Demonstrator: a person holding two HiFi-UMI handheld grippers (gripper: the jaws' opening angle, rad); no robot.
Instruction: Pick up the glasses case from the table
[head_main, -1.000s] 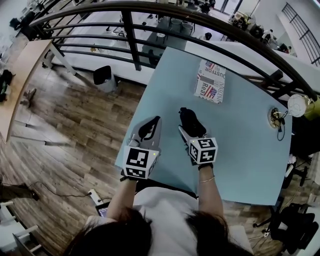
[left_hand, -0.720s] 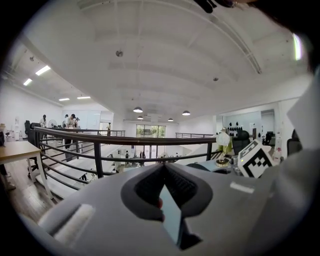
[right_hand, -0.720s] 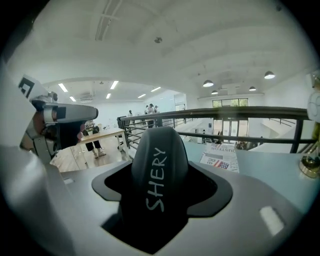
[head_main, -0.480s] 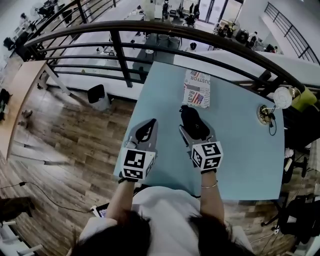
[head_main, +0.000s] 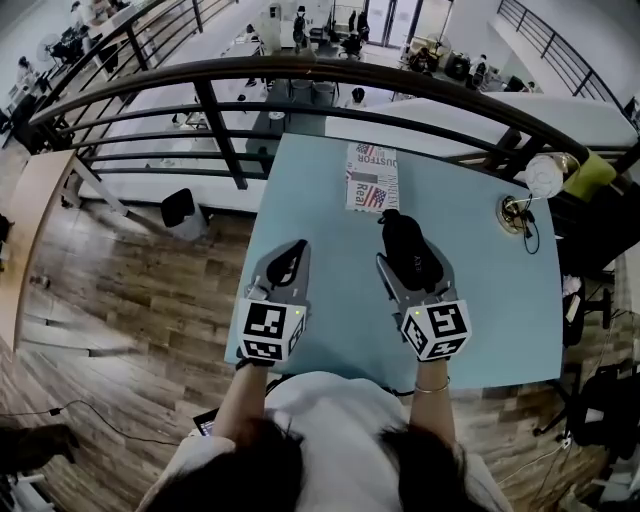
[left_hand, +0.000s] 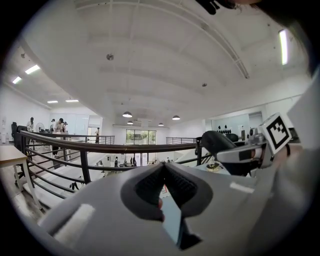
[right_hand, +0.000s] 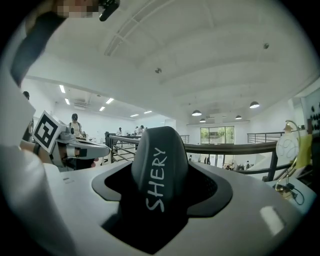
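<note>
The black glasses case (head_main: 403, 238), printed "SHERY", stands between the jaws of my right gripper (head_main: 411, 262), which is shut on it over the light blue table (head_main: 480, 300). In the right gripper view the case (right_hand: 159, 170) fills the gap of the right gripper (right_hand: 161, 200) and points toward the railing. My left gripper (head_main: 293, 252) hovers at the table's left edge, level with the right one. Its jaws meet at the tips with nothing between them, as the left gripper view shows for the left gripper (left_hand: 163, 167). The case (left_hand: 218, 141) shows there too, at the right.
A flat packet with flag print (head_main: 371, 178) lies at the table's far edge, just beyond the case. A round cable fitting (head_main: 512, 213) sits at the far right, near a white ball-shaped thing (head_main: 544, 175). A dark railing (head_main: 300, 72) runs behind the table; wooden floor lies to the left.
My right gripper has carried the case to the right and closer to the flag-print packet. The left gripper has kept its place by the table's left edge.
</note>
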